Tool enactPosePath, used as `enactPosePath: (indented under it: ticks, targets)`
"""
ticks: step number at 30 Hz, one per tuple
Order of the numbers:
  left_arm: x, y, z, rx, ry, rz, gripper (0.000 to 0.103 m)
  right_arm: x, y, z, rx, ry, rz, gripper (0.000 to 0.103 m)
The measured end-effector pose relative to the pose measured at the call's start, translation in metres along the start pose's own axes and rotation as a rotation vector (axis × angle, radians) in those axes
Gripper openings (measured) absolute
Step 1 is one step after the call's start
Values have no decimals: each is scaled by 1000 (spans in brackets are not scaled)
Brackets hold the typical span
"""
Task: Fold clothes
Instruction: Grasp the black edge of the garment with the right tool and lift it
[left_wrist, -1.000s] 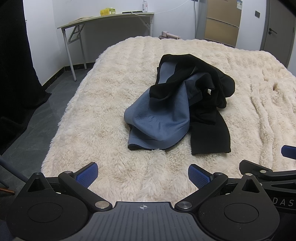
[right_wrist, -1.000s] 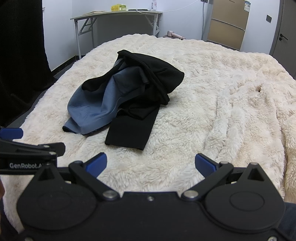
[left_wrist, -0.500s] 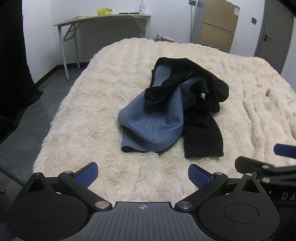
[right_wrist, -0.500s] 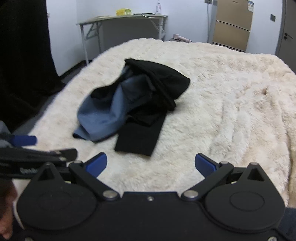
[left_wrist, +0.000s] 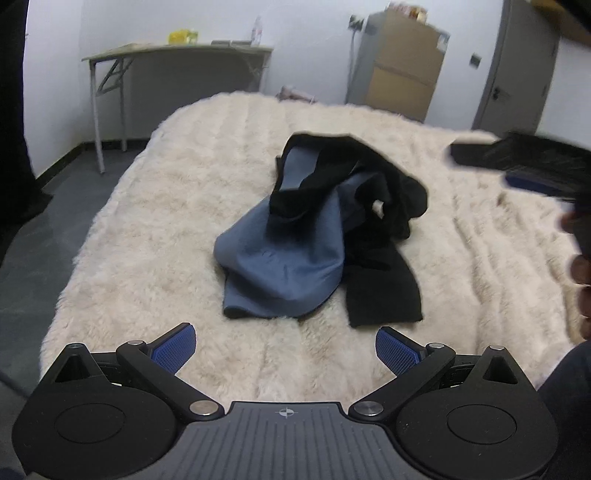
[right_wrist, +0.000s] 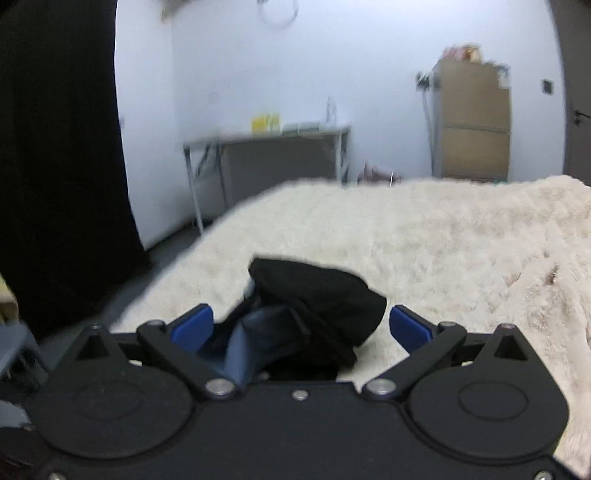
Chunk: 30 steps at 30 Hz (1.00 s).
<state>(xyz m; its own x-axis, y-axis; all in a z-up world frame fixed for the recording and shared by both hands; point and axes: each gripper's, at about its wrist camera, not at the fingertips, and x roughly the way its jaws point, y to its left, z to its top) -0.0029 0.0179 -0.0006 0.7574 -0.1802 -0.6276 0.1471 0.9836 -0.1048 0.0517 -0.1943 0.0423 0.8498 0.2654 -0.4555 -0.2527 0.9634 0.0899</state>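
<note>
Crumpled garment (left_wrist: 314, 236) sits mid-frame in the left wrist view, lying on a cream shaggy blanket (left_wrist: 166, 229): blue-grey panel toward lower left of the heap, black fabric draped across the top and trailing down to a flat black rectangular end at lower right. Not folded, not held by anything. Left gripper (left_wrist: 285, 345) at the bottom of the frame, blue pads spread wide, nothing between them, short of the garment's near edge, above bare blanket. Right gripper (right_wrist: 301, 326) also spread wide and empty; in the right wrist view, which is blurred, the garment shows bottom centre between the two blue pads, but contact cannot be told from this angle. In the left wrist view the right gripper's body is a dark blurred shape at the upper right edge, with fingers of the person's hand (left_wrist: 581, 258) just below it at the right edge. Background: folding table (left_wrist: 177, 51) upper left with a yellow box (left_wrist: 183, 36) on it, cardboard boxes (left_wrist: 402, 66) top centre-right, grey door (left_wrist: 517, 70) upper right, black curtain (right_wrist: 62, 147) filling the left side of the right wrist view.
</note>
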Motion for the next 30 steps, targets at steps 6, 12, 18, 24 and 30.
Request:
enactPosePath:
  ticks: [6, 12, 18, 24, 30]
  targets:
    - [-13, -12, 1, 150, -73, 109, 103, 51, 23, 32, -164, 51, -3, 101]
    - [-20, 10, 8, 57, -68, -7, 103, 102, 47, 52, -303, 110, -78, 73]
    - [-23, 24, 10, 15, -73, -21, 103, 141, 57, 39, -372, 218, -118, 47]
    - [-29, 34, 10, -23, -86, -69, 103, 132, 61, 36, -386, 206, -59, 6]
    - [-31, 38, 11, -49, -99, -95, 103, 91, 72, 48, -436, 134, 12, 4]
